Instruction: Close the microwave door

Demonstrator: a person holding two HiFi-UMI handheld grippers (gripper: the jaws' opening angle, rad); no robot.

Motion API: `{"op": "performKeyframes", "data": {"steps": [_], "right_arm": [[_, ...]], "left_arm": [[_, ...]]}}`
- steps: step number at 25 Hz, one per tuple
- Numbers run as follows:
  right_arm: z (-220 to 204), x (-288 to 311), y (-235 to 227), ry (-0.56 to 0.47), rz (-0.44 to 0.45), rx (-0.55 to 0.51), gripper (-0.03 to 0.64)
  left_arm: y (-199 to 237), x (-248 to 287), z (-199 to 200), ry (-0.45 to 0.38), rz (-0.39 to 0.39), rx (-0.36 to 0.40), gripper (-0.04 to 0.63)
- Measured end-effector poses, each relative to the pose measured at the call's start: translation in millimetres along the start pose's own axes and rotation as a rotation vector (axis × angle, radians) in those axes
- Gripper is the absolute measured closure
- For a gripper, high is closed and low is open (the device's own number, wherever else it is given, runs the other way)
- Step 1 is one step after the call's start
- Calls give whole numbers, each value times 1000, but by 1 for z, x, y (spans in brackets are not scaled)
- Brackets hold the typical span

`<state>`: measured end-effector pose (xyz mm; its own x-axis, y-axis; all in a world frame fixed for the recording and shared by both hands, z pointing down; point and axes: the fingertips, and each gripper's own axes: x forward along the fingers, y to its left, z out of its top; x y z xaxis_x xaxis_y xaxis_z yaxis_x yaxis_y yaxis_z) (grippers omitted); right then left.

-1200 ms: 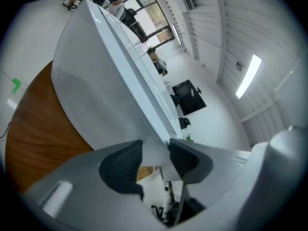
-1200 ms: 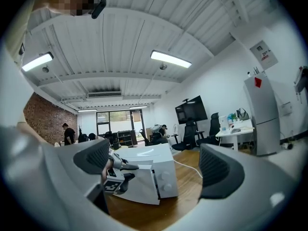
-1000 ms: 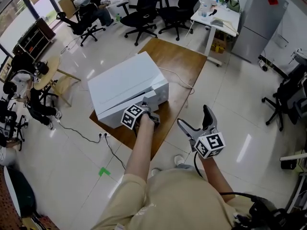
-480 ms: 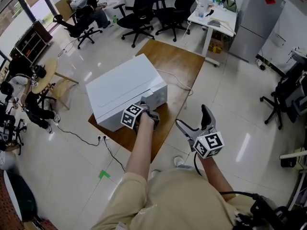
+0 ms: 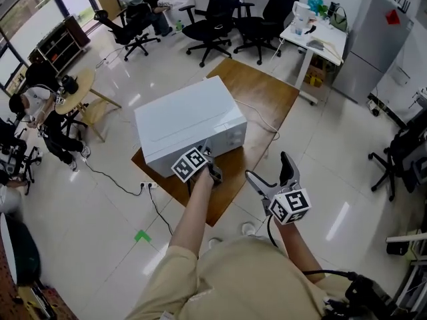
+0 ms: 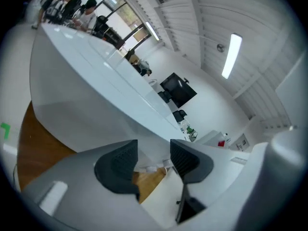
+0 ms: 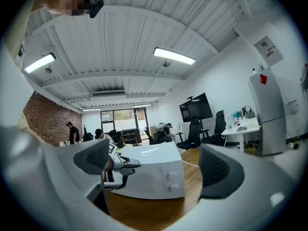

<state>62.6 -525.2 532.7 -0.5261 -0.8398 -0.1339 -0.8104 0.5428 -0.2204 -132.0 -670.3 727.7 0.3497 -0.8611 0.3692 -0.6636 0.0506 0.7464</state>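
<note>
The white microwave stands on a low wooden table. In the right gripper view the microwave shows its door flush with the front and two knobs at the right. My left gripper is at the front face near the door, shut, with nothing between its pads. Up close, the left gripper looks along the microwave's white side. My right gripper hovers off the table's near corner, to the right of the left one. The right gripper is wide open and empty.
Black office chairs stand behind the table. A white desk and a grey cabinet are at the back right. A cable trails on the floor at the left. People sit around a round table at the far left.
The door, slightly ajar a second ago, now lies flush with the microwave's front. My left gripper has followed it in and rolled a little. The right gripper shifted slightly.
</note>
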Motion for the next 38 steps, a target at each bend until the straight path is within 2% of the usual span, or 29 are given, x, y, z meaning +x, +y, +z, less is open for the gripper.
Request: {"op": "performKeyframes", "data": {"steps": [3,5,8,13,16,18,22,25,29,33,38], "right_arm": [[-7,9,14,0,42,5,47],[-13,17,24,3,68,2,47],[-27,34,43,12,110,2,48],[-37,51,79,8,177,0,49],[-40,56,90,-4,199,1,51],[-43,56,97,-18,205,-5,51],[-43,55,122,-48,194,-20,59],[-42,52,135,-50,184,-23,69],[-39,39,136,-25,180,-39,71],[-29,21,175,-7,167,-104,71],[-41,1,199,15,128,-122,72]], "left_arm": [[-17,-49,25,-100,-66,195,367],[-25,-85,45,-180,-87,300,349],[-32,-134,74,-297,-96,423,320],[-51,-215,102,-469,-70,718,301],[-61,-248,100,-526,-65,818,271],[-56,-268,94,-557,-27,869,249],[-30,-309,97,-615,75,938,200],[-16,-326,96,-615,103,929,168],[-37,-343,91,-629,80,878,167],[-54,-390,111,-656,30,855,167],[-41,-404,110,-645,-3,897,167]]}}
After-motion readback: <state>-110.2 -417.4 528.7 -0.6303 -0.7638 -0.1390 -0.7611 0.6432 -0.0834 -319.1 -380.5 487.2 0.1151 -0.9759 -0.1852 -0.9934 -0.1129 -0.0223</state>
